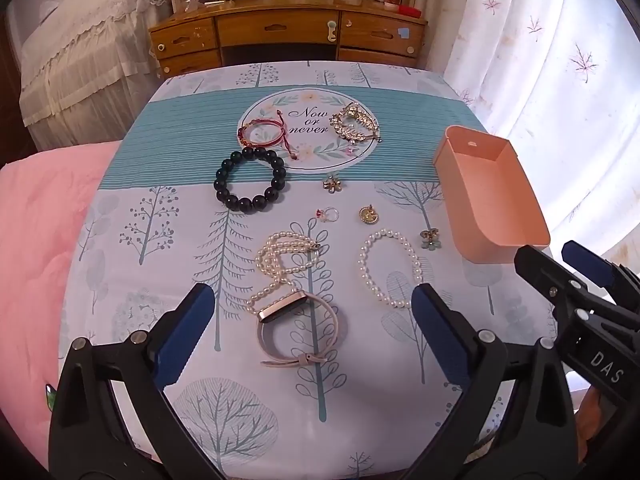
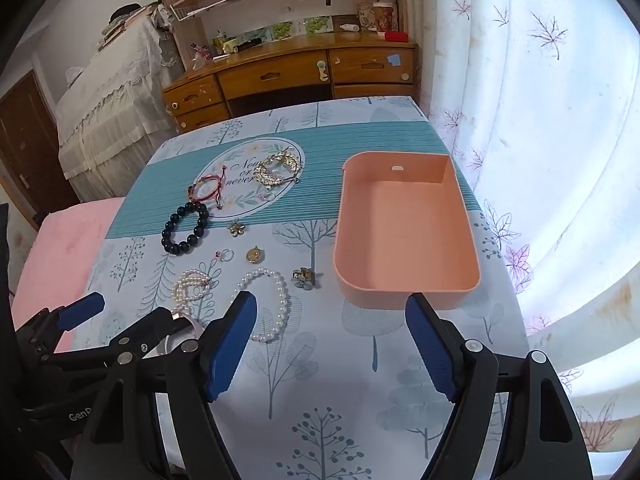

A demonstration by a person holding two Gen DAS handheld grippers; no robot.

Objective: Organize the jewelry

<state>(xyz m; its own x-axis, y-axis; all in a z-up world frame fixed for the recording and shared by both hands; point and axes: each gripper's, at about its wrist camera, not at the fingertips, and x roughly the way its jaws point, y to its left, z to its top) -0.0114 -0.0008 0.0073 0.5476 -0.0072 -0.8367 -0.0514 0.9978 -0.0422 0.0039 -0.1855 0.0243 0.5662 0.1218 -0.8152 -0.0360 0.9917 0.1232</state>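
Observation:
Jewelry lies spread on a tree-print tablecloth (image 1: pixel 168 240). My left gripper (image 1: pixel 312 308) is open and hovers over a pink-strapped watch (image 1: pixel 280 310) and a multi-strand pearl bracelet (image 1: pixel 276 260). To the right lies a single pearl bracelet (image 1: pixel 362 264). Farther back are a black bead bracelet (image 1: pixel 224 196), a red cord bracelet (image 1: pixel 244 136) and a gold rhinestone piece (image 1: pixel 354 124). An empty pink tray (image 2: pixel 404 220) stands at the right. My right gripper (image 2: pixel 332 308) is open above bare cloth just in front of the tray, holding nothing.
Small pieces lie mid-table: a flower charm (image 1: pixel 333 184), a ring (image 1: pixel 328 213), a gold pendant (image 1: pixel 368 215) and a green flower earring (image 1: pixel 430 239). A pink blanket (image 1: pixel 44 240) lies left, a wooden desk (image 1: pixel 280 32) behind, curtains (image 2: pixel 540 120) right.

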